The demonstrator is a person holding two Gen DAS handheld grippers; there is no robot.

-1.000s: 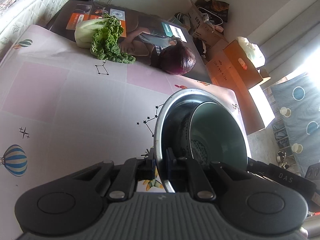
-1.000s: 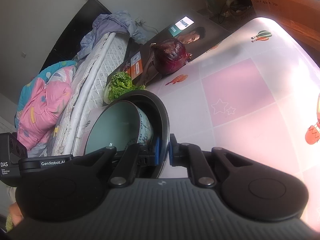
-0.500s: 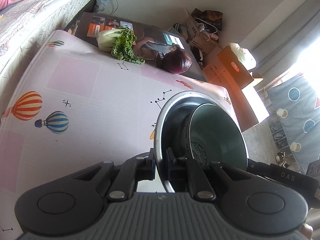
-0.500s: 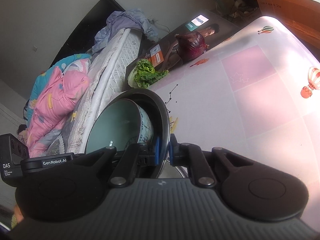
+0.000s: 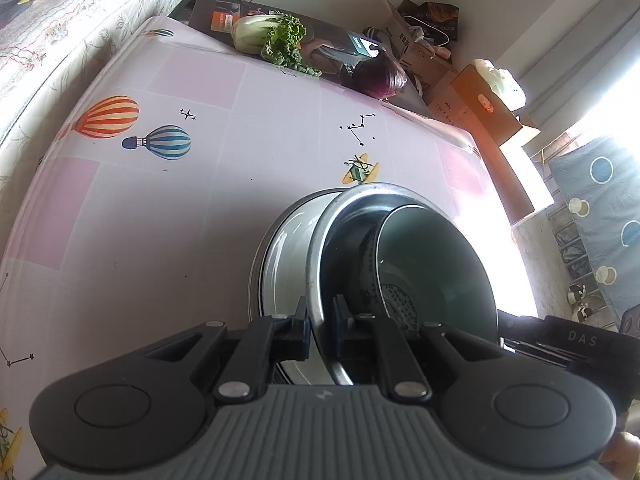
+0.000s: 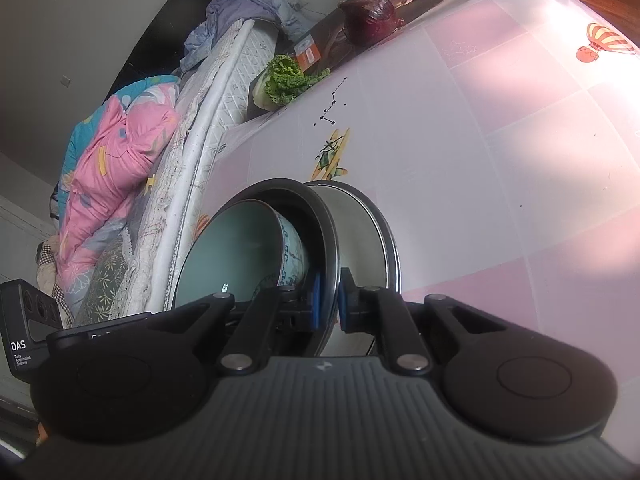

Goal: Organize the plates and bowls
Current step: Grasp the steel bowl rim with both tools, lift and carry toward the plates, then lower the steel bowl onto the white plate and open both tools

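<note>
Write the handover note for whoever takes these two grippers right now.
Left gripper: shut on the near rim of the steel bowl.
Right gripper: shut on the opposite rim of that bowl.
Things: a green bowl sits nested in the steel bowl, both held tilted above the table. A plate shows just beneath and beside them; whether it touches the bowl is unclear.
Done: bowls nested and lifted.
Left: probably set the stack down on the plate, then open both grippers.
</note>
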